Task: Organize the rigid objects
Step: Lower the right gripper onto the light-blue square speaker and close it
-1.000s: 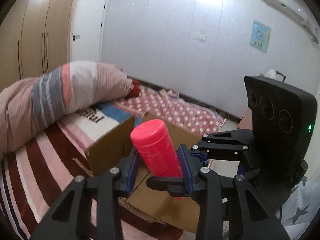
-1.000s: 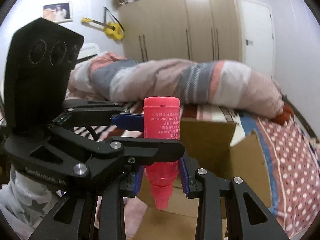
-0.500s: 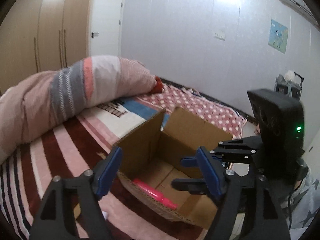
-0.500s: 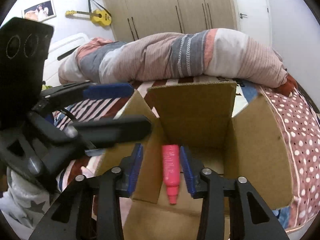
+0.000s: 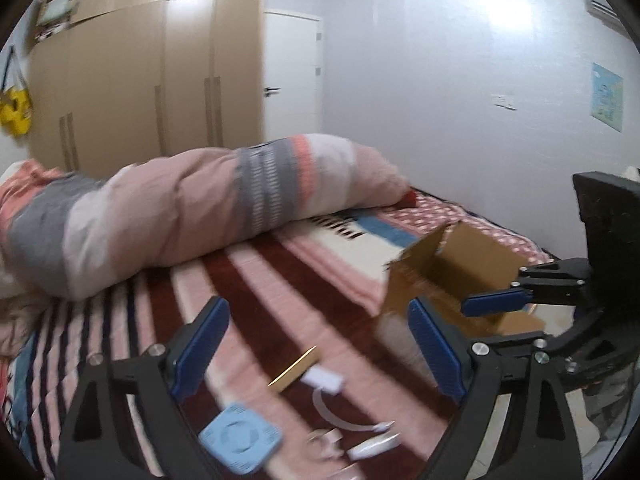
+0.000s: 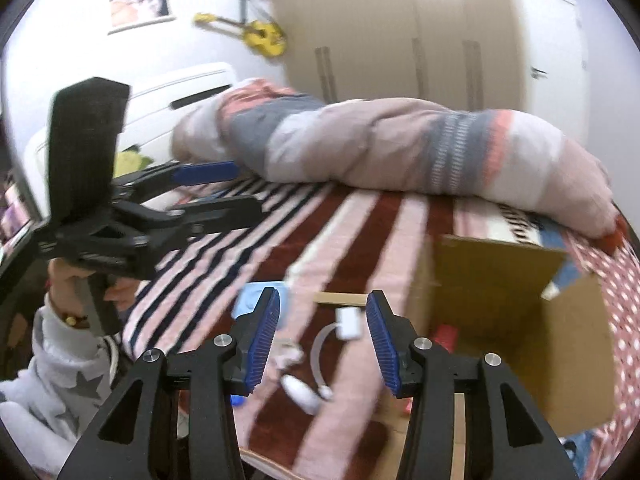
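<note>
Two handheld grippers hover over a striped bed (image 5: 256, 280) with their jaws spread wide and nothing between them. The left gripper (image 5: 316, 352) points across the blanket toward a rolled duvet (image 5: 208, 204), its blue pads (image 5: 200, 344) framing a scatter of small items near the bed's edge: a light blue square gadget (image 5: 240, 444), a thin wooden stick (image 5: 294, 368), a white adapter (image 5: 322, 380) with a curved cable, and a white oblong piece (image 5: 374, 446). The frame is motion-blurred, so finer detail on these cannot be told.

The right gripper (image 6: 320, 340) looks down on the same cluster, with the adapter (image 6: 348, 322) and cable lying between its pads (image 6: 262, 336) in the view, apart from both. The open box (image 6: 520, 320) stands just to the right on the bed, flaps up, and a red object (image 6: 446, 336) lies inside on its floor near the left wall. In the left view the box (image 5: 452, 276) sits right of the items, its inside hidden. A hand (image 6: 96, 292) grips the left tool's handle at the right view's left side. A yellow guitar (image 6: 260, 36) hangs on the wall beside the wardrobe (image 6: 400, 28).
</note>
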Available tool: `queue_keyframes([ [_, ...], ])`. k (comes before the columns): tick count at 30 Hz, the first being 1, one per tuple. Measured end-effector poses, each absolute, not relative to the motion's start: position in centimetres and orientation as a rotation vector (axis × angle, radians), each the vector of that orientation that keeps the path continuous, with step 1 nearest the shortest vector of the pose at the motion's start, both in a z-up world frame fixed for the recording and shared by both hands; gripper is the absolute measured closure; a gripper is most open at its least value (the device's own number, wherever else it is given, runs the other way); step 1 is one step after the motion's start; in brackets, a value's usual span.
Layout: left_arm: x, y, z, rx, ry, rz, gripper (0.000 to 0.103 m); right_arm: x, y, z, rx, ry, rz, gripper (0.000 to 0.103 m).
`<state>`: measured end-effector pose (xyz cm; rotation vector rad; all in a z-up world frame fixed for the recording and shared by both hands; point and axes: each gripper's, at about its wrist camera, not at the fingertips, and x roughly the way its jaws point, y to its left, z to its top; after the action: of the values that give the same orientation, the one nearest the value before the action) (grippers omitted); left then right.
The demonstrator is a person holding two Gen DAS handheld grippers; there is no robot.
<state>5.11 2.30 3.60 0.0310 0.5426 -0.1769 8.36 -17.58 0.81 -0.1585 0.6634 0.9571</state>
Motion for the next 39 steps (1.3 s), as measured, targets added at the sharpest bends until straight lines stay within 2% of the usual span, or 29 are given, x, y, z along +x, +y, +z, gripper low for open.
queue_keyframes([
  [3,3.8,5.3,2.3,-0.005,0.561,-0.143,0.013,7.4,-13.8,0.2,-0.184,0.694,1.015,0.059],
  [5,2.9,7.2,1.2,-0.032,0.576,-0.124,0.012,6.9,-12.0,-0.7,-0.202,0.706,1.030,0.049],
  [9,1.8,10.6,-1.5,-0.087,0.607,-0.105,0.006,6.7,-7.2,-3.9,-0.241,0.773,1.056,0.039],
  [13,1.6,13.4,-4.6,-0.122,0.643,-0.093,0.006,6.9,-3.5,-7.9,-0.269,0.849,1.041,0.020],
  [16,1.7,14.9,-6.5,-0.152,0.667,-0.091,0.006,7.6,-0.9,-10.8,-0.309,0.893,0.999,0.014],
  [27,2.4,18.4,-11.3,-0.258,0.732,-0.087,0.006,9.9,5.4,-17.3,-0.417,0.962,0.921,0.013],
  [30,2.5,18.5,-11.9,-0.265,0.742,-0.089,0.006,10.7,5.7,-17.8,-0.409,0.979,0.907,0.014],
  [32,2.6,18.4,-12.0,-0.263,0.746,-0.096,0.006,10.9,5.8,-17.9,-0.415,0.986,0.904,0.022],
  [39,2.9,17.2,-11.5,-0.272,0.752,-0.151,0.006,10.0,4.9,-16.5,-0.431,0.929,0.938,0.023],
])
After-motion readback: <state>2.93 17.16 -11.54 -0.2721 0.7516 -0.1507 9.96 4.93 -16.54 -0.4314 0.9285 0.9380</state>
